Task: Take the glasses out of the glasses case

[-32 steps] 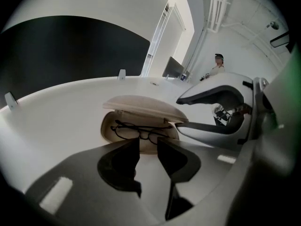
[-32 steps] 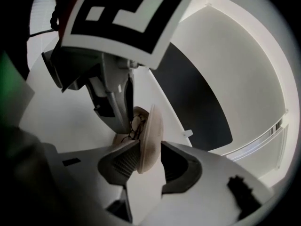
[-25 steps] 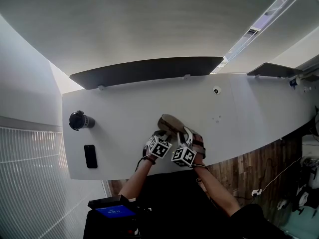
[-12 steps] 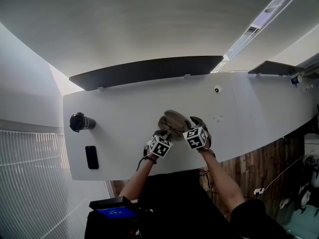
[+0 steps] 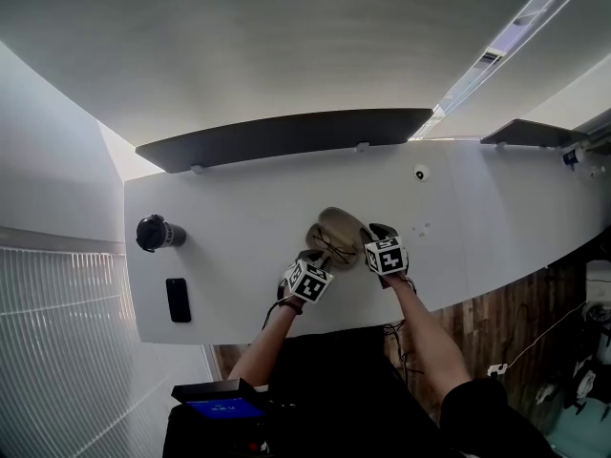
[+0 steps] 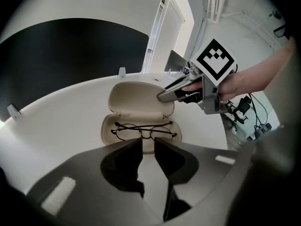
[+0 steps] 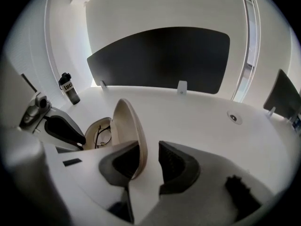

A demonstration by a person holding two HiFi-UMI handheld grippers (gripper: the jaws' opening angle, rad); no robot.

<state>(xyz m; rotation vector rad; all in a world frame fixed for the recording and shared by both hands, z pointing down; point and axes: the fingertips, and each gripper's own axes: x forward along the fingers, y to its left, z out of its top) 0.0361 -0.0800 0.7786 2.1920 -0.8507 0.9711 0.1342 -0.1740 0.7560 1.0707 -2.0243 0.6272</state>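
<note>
Surface: white desk (image 5: 239, 208), smooth and matt, with a curved near edge. A long dark panel (image 5: 286, 136) stands along the far edge, well beyond both grippers.

Room: pale ceiling (image 5: 286, 36), with a light strip (image 5: 496, 51) overhead toward the right. Wood floor (image 5: 496, 322) shows past the desk edge on the right gripper's side.

The beige glasses case (image 6: 141, 113) lies open on the desk directly ahead of the left gripper (image 6: 146, 144), its lid (image 7: 130, 135) raised on the far side. The glasses (image 6: 146, 132), thin dark wire, lie in the lower shell (image 6: 107, 128) just past that gripper's tips. We note its jaws have just been closing. They stand narrowly apart with the shell's near rim showing in the gap, and we see neither pad pressing on anything.

Right gripper (image 7: 149, 149): its jaws have just been closing too, with a clear gap between them. The lid's edge stands in that gap, against the left jaw and apart from the right one.

Well off to the left gripper's left we log a dark bottle (image 5: 153, 232), upright, and a black phone (image 5: 175, 300) lying flat, nearer the person. Beyond the right gripper and slightly to its right, a small round fitting (image 5: 421, 173) sits in the desk top.
</note>
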